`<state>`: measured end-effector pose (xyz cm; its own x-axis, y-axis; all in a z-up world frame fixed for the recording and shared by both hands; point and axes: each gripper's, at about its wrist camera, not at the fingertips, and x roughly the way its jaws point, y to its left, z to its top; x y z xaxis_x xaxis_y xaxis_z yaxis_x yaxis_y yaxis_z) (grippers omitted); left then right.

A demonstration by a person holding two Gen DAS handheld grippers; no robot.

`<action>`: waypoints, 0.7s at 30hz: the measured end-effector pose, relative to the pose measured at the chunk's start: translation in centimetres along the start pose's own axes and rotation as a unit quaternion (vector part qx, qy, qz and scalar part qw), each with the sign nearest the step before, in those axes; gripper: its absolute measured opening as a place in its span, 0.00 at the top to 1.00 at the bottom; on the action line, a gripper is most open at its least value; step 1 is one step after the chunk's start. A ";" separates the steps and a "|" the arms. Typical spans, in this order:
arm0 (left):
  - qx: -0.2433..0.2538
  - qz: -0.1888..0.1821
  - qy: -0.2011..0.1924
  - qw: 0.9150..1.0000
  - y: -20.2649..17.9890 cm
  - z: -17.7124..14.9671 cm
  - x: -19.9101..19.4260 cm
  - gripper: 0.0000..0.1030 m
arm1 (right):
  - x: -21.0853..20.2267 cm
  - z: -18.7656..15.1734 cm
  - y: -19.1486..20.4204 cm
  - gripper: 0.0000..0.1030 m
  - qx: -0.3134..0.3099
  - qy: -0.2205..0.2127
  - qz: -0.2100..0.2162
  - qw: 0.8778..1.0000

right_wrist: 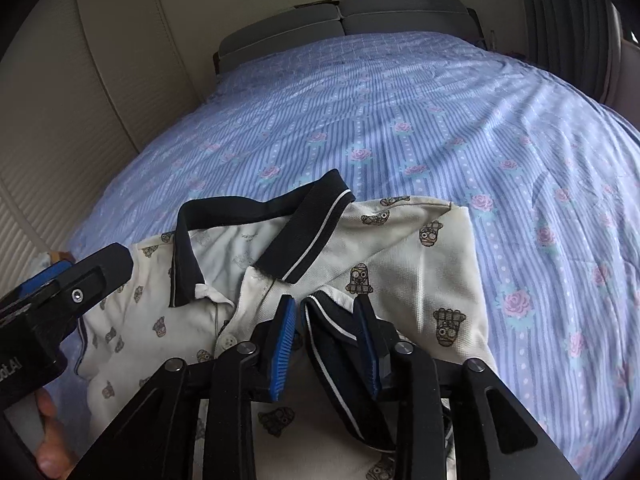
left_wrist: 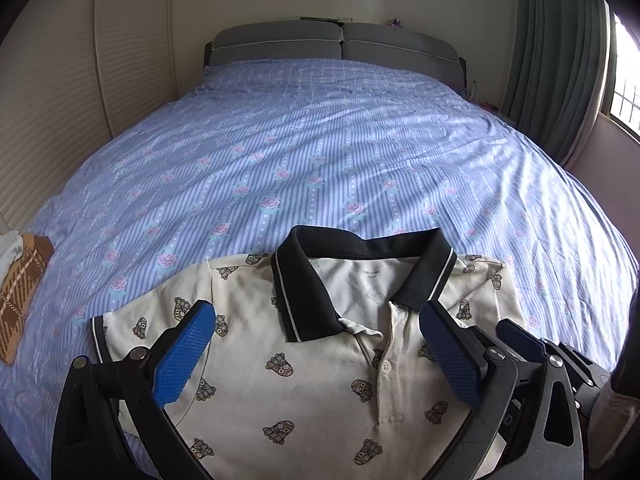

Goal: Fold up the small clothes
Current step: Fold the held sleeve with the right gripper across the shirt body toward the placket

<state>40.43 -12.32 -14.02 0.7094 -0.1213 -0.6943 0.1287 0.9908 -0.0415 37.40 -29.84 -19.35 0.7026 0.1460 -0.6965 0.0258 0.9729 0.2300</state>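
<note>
A cream polo shirt (left_wrist: 320, 360) with a black collar (left_wrist: 360, 264) and small printed figures lay face up at the near edge of the bed (left_wrist: 320, 140), on a blue striped sheet with pink roses. Its placket was buttoned, the collar pointing toward the grey headboard (left_wrist: 336, 42).

The left hand-held gripper (left_wrist: 316, 322) stood over the chest of the shirt with its blue pads (left_wrist: 184, 354) wide apart, one to either side of the collar and placket. Nothing lay between them but the flat cloth below; whether the pads touched it could not be told.

The right hand-held gripper (right_wrist: 326, 312) was at the shirt's right sleeve, which had been folded in across the front. The black, white-striped sleeve cuff (right_wrist: 332, 340) lay between its pads, and those jaws stood partly apart. The cuff rested against the right-hand pad with a visible gap at the left-hand pad, so no clamping was evident.

A brown plaid garment (left_wrist: 20, 292) lay at the left edge of the bed, well apart from the shirt. A person's fingers (right_wrist: 48, 440) showed beneath the left tool in the right wrist view.
</note>
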 end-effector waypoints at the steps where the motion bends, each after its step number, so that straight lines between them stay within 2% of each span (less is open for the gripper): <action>1: 0.003 -0.008 0.001 1.000 -0.2 0.0 0.0 0.00 | -1.2 -0.2 -0.1 0.58 -0.007 -0.010 -0.007 1.000; 6: 0.019 -0.049 0.008 0.999 -1.6 -0.4 0.0 0.00 | -5.8 -2.6 -1.9 0.58 -0.019 -0.026 -0.044 0.999; 11: 0.042 -0.058 0.013 0.997 -2.9 -0.9 0.2 0.00 | -6.9 -4.9 -3.5 0.60 -0.014 -0.008 -0.065 0.998; 14: 0.045 -0.057 0.015 0.997 -3.1 -1.0 0.3 0.00 | -6.5 -4.8 -3.9 0.67 -0.003 0.002 -0.058 0.998; 21: 0.034 -0.057 0.013 0.998 -2.2 -0.5 0.2 0.00 | -5.2 -2.9 -2.7 0.67 0.001 0.002 -0.050 0.999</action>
<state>39.94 -14.47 -14.50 0.6693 -0.2304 -0.7064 0.2554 0.9641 -0.0724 31.61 -32.75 -18.30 0.6933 0.0480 -0.7190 0.0978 0.9823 0.1599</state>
